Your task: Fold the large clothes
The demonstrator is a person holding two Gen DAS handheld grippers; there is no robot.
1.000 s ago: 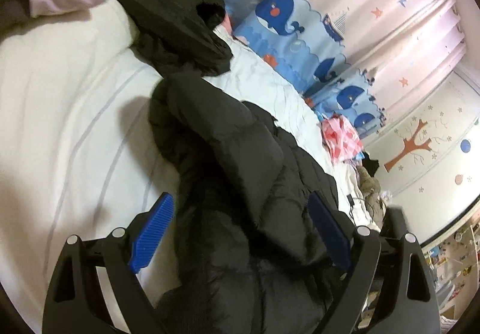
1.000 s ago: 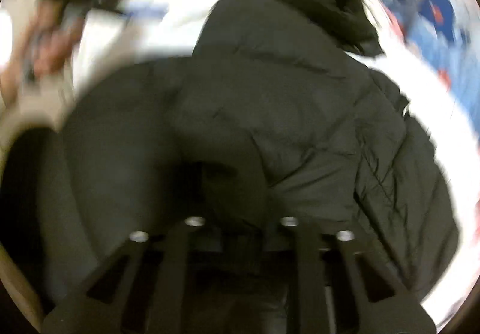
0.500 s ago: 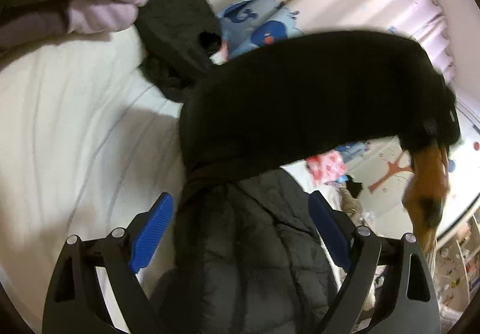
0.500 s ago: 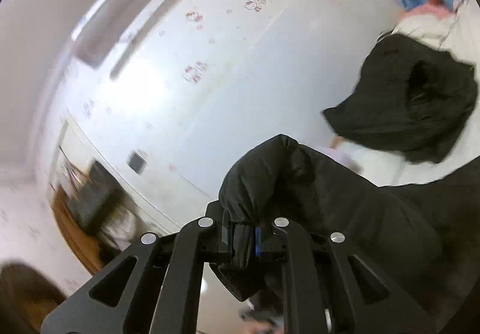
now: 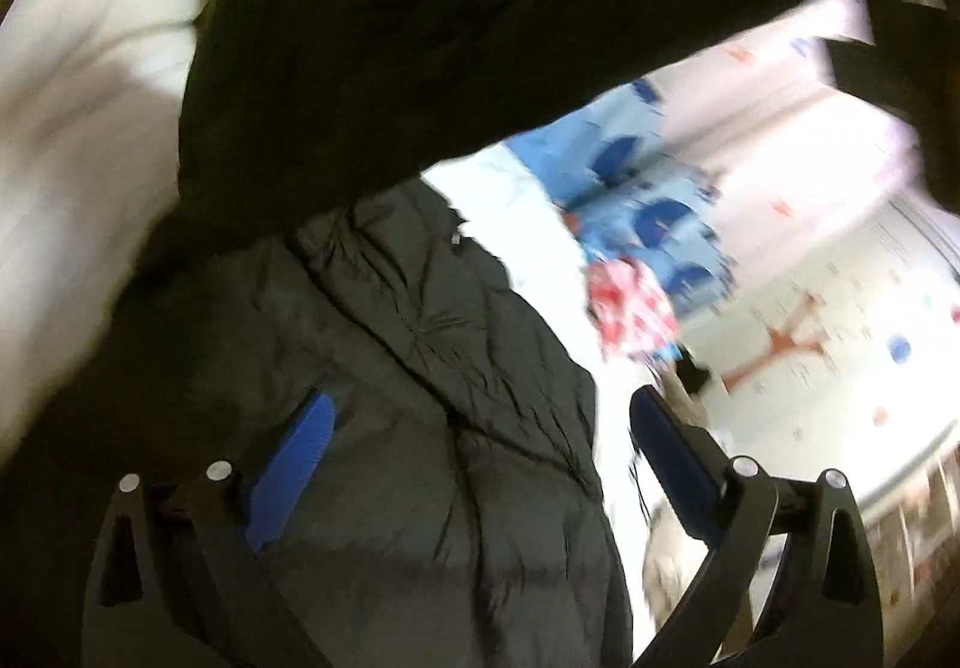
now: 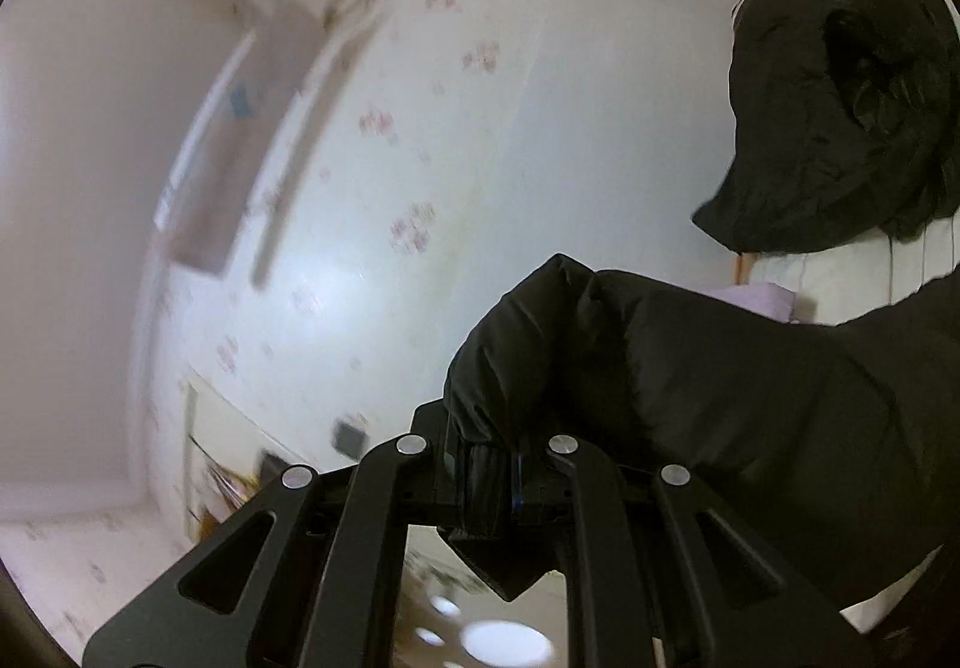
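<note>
In the left wrist view, the left tongs (image 5: pixel 480 446) are wide apart and hold nothing. Their blue pads (image 5: pixel 294 470) hang over the big black puffy coat (image 5: pixel 432 428), which lies on the white bed (image 5: pixel 78 128) and reaches toward the bed's near edge. A dark part of the coat, the sleeve (image 5: pixel 480 20), is lifted up and crosses the top of the picture. Far off, by the far edge of the bed, there is a blue curtain with whales (image 5: pixel 648 200) and a red and white cloth (image 5: pixel 630 308). This picture is blurry. In the right wrist view, the right tongs (image 6: pixel 489 482) are pinched tight on the end of the sleeve (image 6: pixel 540 344) and hold it up in the air, with the wall behind. Another black piece of clothing (image 6: pixel 840 116) lies on the bed (image 6: pixel 852 266) near its far edge. What could go wrong: the sleeve is puffy and smooth, so I think it may slip out of the tight tongs if it is pulled fast. The heavy coat could also slide along the bed, because the left tongs are not pressing it down.
</note>
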